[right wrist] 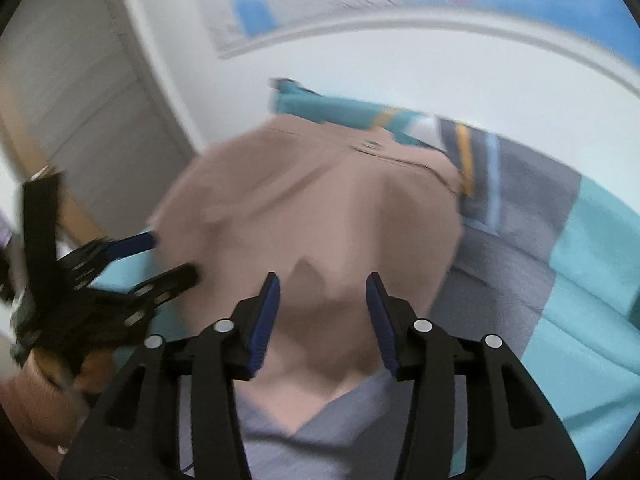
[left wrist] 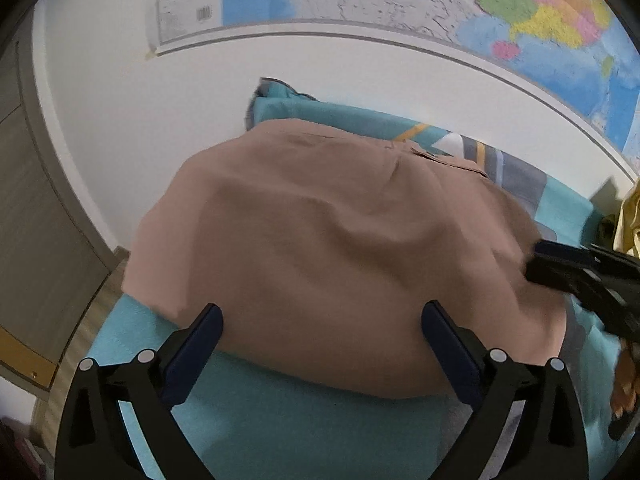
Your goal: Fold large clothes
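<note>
A folded tan cotton garment (left wrist: 340,248) lies in a rounded heap on a bed covered with a turquoise sheet (left wrist: 280,420) patterned with grey, white and orange stripes, pushed against a white wall. The left tongs (left wrist: 320,328) hover over the garment's near edge with their blue-padded jaws spread wide, nothing pinched between them. The right tongs (right wrist: 322,300) hang above the garment's near corner, jaws partly apart and clear of the cloth, which shows between them without being gripped. Seen from the right wrist, the left tongs sit at the garment's left side, a hand (right wrist: 36,392) behind them. A large coloured wall map (left wrist: 440,4) hangs above the garment on the wall, and a grey panelled door (left wrist: 36,216) stands to the garment's left. Yellow fabric (left wrist: 630,216) shows at the garment's far right, partly cut off.
</note>
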Tool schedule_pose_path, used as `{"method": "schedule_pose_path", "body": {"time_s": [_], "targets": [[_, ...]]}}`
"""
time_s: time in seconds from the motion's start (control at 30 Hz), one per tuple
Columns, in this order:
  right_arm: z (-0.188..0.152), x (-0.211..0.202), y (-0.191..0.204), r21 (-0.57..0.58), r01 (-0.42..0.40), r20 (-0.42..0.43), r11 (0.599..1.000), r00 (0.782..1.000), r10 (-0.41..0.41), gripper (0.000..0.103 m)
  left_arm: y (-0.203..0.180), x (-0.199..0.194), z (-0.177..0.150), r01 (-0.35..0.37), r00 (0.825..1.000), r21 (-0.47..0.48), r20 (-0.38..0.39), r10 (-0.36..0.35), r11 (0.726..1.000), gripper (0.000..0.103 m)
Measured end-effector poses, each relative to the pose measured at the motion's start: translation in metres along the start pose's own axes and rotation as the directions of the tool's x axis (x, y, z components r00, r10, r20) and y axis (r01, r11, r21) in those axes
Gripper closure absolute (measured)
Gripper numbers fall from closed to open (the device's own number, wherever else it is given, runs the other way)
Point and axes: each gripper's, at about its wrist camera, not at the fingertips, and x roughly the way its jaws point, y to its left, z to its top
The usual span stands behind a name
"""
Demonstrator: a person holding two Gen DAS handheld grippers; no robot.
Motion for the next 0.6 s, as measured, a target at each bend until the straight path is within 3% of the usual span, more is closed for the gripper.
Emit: {"method": "schedule_pose_path", "body": {"time_s": [0.2, 0.37, 0.6], "targets": [[-0.033, 0.009, 0.030, -0.137, 0.047, -0.053, 0.989, 0.997, -0.055, 0.055, 0.007, 0.005, -0.008, -0.009, 1.000, 0.002, -0.023, 0.009, 1.000, 0.007], [-0.041, 0.008, 0.025, -0.103, 0.034, -0.039, 0.994, 0.999, -0.038, 0.049, 0.003, 0.000, -0.011, -0.018, 1.000, 0.012, -0.008, 0.018, 1.000, 0.011], [-0.047, -0.011, 0.025, -0.068, 0.025, -0.006, 0.997, 1.000, -0.026, 0.048, -0.006, -0.015, -0.018, -0.019, 1.000, 0.022, 0.025, 0.018, 1.000, 0.011]]}}
